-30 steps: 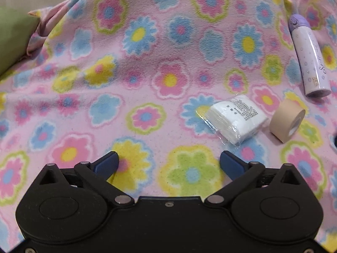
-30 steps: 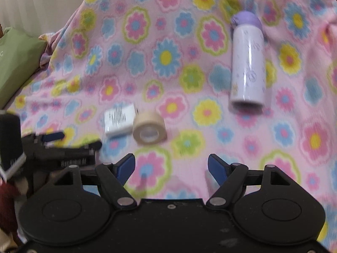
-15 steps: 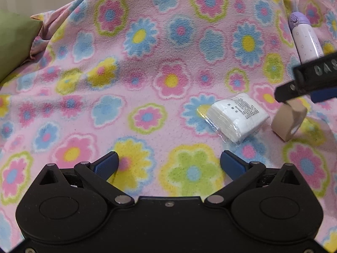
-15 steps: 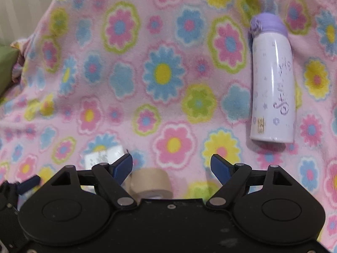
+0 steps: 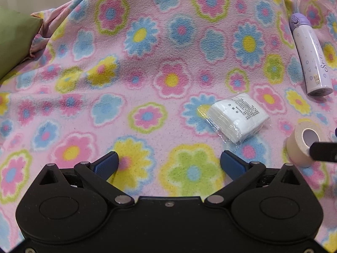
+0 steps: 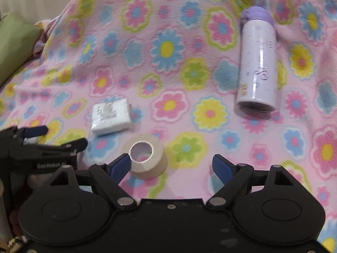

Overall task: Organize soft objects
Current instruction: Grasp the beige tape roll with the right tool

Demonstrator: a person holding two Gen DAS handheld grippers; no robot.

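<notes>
Both grippers hang over a flowered blanket point(image 5: 168, 80) with nothing held. From the right wrist view, the right gripper point(image 6: 171, 166) has its blue fingers spread wide; its jaws have just been opening, and nothing sits squarely between them. A beige roll of tape point(image 6: 145, 158) lies just ahead, beside the left-hand finger and partly behind it, hole facing up. Beyond it to the left lies a white wrapped pack point(image 6: 110, 117), and well off to the right a purple bottle point(image 6: 257, 63) lies on its side. Only this view shows the left gripper's body from the side, at the left edge.

From the left wrist view, the left gripper point(image 5: 169, 164) is open wide over bare blanket. The pack point(image 5: 239, 117) lies ahead to its right, apart from the fingers. Its printed label reads clearly only here. A green cushion point(image 5: 14, 40) shows at far left.
</notes>
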